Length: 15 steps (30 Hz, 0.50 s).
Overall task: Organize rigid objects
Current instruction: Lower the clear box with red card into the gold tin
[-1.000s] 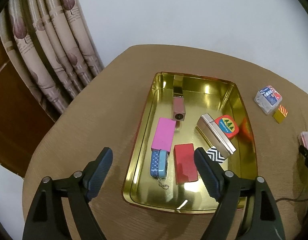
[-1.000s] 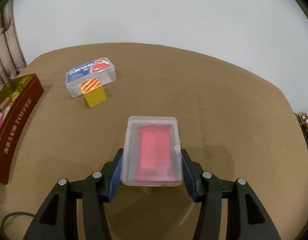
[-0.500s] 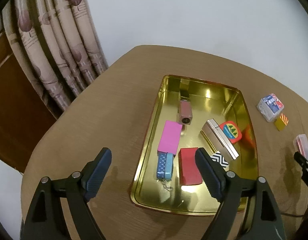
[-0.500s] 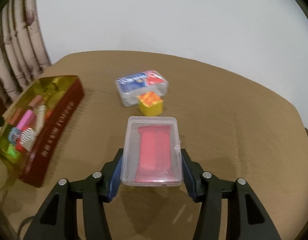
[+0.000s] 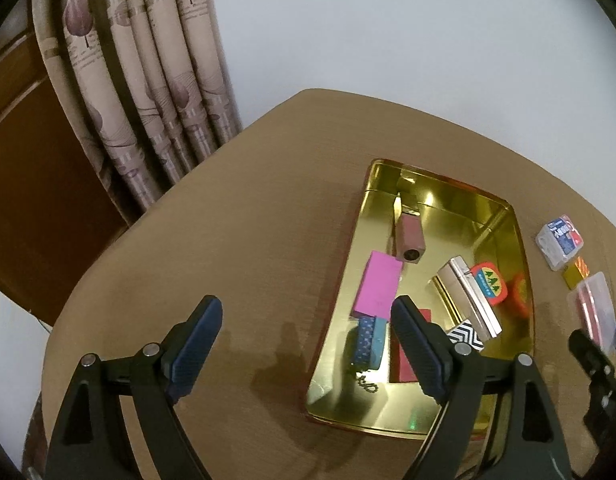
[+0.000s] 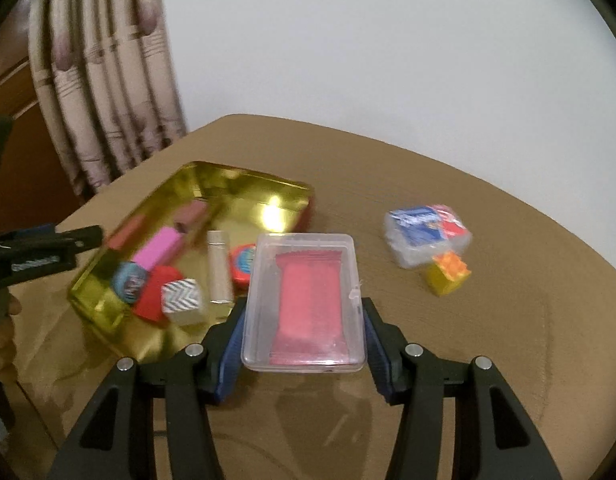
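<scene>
My right gripper (image 6: 303,344) is shut on a clear plastic case (image 6: 303,300) with a pink packet inside, held above the table beside the gold tin tray (image 6: 243,188). The case also shows at the right edge of the left wrist view (image 5: 594,312). The tray (image 5: 508,216) holds several small items: a pink box (image 5: 378,290), a red box (image 5: 406,360), a silver case (image 5: 468,300) and a zigzag cube (image 6: 181,300). My left gripper (image 5: 305,354) is open and empty above the table at the tray's left side.
A clear box with a blue and red label (image 6: 426,234) and a yellow cube (image 6: 448,274) lie on the round wooden table (image 6: 508,340) right of the tray. Curtains (image 5: 139,80) hang behind the table's far left edge.
My right gripper has carried the clear case left toward the tray, which now fills more of its view. My left gripper has drawn back and left, away from the tray.
</scene>
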{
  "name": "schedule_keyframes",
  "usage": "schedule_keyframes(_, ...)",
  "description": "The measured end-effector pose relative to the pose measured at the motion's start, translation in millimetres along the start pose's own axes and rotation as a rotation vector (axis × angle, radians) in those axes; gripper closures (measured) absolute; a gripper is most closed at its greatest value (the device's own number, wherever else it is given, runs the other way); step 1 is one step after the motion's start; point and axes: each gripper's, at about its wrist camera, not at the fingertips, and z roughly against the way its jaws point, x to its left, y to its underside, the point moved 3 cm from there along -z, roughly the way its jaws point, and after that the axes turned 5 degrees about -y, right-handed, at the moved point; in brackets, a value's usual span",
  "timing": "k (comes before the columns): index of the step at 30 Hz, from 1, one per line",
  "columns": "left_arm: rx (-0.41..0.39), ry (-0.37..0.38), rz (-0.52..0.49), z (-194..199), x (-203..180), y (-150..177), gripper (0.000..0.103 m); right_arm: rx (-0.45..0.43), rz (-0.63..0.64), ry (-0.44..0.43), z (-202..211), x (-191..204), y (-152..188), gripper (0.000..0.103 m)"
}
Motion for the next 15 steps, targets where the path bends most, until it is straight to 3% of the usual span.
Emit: schedule_keyframes(15, -0.006, -0.074, 0.041, -8, 19, -8, 0.018, 0.066, 0.115, -0.123, -35, 82, -2, 0.049)
